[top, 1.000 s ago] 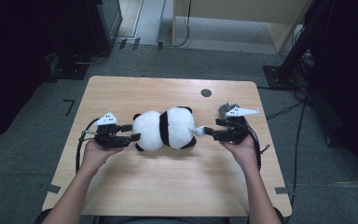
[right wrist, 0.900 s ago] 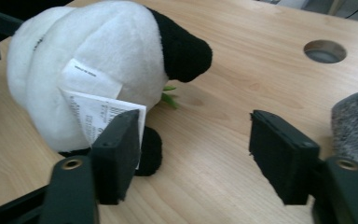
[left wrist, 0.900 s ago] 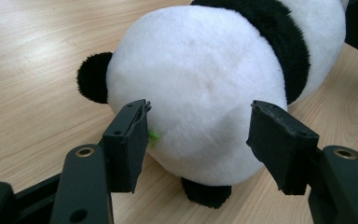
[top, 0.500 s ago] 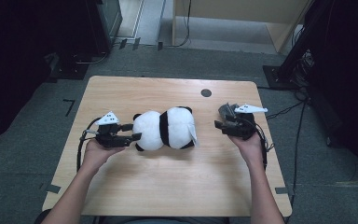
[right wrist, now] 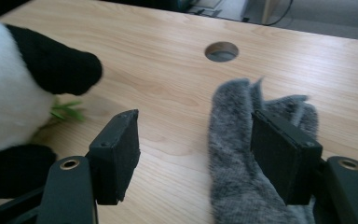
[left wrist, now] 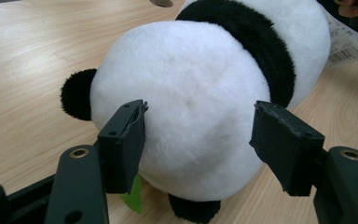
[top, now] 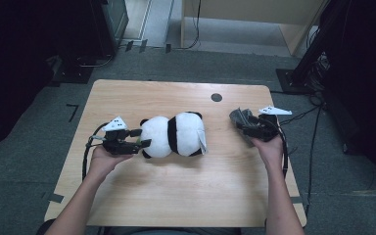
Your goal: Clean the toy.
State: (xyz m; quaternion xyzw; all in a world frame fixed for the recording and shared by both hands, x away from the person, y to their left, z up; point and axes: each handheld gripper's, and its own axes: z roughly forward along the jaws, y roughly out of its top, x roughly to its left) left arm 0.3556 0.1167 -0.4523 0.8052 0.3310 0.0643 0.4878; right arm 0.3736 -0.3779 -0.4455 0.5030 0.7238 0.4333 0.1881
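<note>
Wooden counter (top: 176, 196) carries everything here, and the changes run from one side to the other. At the left, the left gripper (top: 144, 137) sits where it was a second ago, up against the rounded white end of the plush panda (top: 174, 135); its jaws have just been opening a little and now stand about halfway apart, with the plush bulging between them. In the left gripper view one pad (left wrist: 123, 142) brushes the fur while the other stands a touch clear, so this reads as a loose bracket and not a firm pinch. The panda itself lies on its side in the middle of the counter, unmoved, a paper tag (top: 201, 140) hanging from its far end. At the right, the right gripper (top: 242, 128) has pulled away from that tagged end, where it sat a second ago, and drifted out toward the counter's right edge; its jaws, which closed and then reopened, now stand open with nothing pinched, one of them resting over a grey fuzzy cloth (right wrist: 242, 154). My judgement is that the panda has been let go on that side and the cloth is the next thing to be picked up
</note>
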